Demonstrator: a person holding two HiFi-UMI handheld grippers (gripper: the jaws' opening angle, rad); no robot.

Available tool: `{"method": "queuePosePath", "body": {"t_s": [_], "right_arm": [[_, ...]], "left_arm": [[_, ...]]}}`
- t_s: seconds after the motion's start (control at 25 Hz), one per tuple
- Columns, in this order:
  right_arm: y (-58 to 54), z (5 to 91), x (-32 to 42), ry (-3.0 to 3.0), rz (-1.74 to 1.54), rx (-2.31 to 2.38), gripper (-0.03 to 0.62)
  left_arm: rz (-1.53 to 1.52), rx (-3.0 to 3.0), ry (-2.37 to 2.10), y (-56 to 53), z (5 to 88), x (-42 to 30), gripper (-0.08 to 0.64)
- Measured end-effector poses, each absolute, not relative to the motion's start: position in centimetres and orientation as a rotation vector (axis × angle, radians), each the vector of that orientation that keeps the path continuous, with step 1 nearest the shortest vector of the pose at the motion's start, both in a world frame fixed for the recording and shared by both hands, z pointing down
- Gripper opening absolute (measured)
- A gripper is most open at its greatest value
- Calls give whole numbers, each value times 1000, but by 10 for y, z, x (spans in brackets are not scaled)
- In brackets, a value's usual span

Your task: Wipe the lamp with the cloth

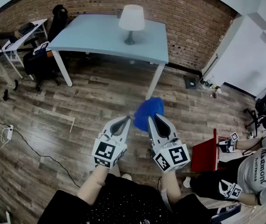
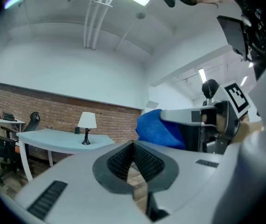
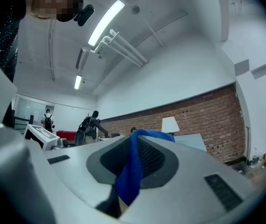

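**Cloth in right gripper, lamp across the room on the table**

We see the lamp (image 1: 131,22) at upper centre of the head view. It stands upright on a pale blue table (image 1: 100,36), towards its back edge. The lamp has a white, tapered shade on a slim dark stem with a round foot. The table top is smooth and sits on white legs against a red brick wall (image 1: 184,13).

Open wood-plank floor (image 1: 77,106), dark and grainy, lies between the table and both grippers at lower centre.

The right gripper (image 1: 152,117) is clamped on the blue cloth (image 1: 148,113). The cloth is soft and bunched past the tips, and one fold hangs down between the ribbed black pads (image 3: 154,155). The left gripper (image 1: 125,120), just beside it, has its jaws closed together at the tips. It does not touch the cloth.

- Upper left: a small white desk (image 1: 25,36) and black office chairs (image 1: 42,57).
- Left edge: cables and a power strip (image 1: 9,132) on the floor.
- Lower right: a red box (image 1: 205,155) and a seated person (image 1: 259,171) with marker-cube grippers.
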State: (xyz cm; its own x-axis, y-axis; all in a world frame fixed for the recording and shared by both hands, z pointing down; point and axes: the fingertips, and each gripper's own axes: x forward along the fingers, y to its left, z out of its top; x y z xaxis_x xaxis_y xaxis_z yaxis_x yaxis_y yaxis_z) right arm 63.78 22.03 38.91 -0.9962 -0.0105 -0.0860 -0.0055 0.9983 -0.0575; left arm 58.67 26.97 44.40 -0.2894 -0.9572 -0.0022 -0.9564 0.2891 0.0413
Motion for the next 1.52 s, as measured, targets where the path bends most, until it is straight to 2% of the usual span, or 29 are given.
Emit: {"method": "queuePosePath", "body": {"t_s": [0.32,0.6,0.84,1.12,1.52], "right_arm": [[163,394,562,3065,-125,-76,55],[93,369,427,3035,-143,-159,55],[74,378,322,3045,-140,-146,55],[29,386,253,3033,-210,-64,55],[-105,368,119,3003,-180,42,55]], "left_arm": [[-52,1886,-2492,215,442,509,9],[-48,2006,-2433,146,413,374,9],[-46,2047,-2417,120,412,271,9],[-30,1983,-2385,79,435,216,9],[-62,1906,-2476,-49,422,78,8]]}}
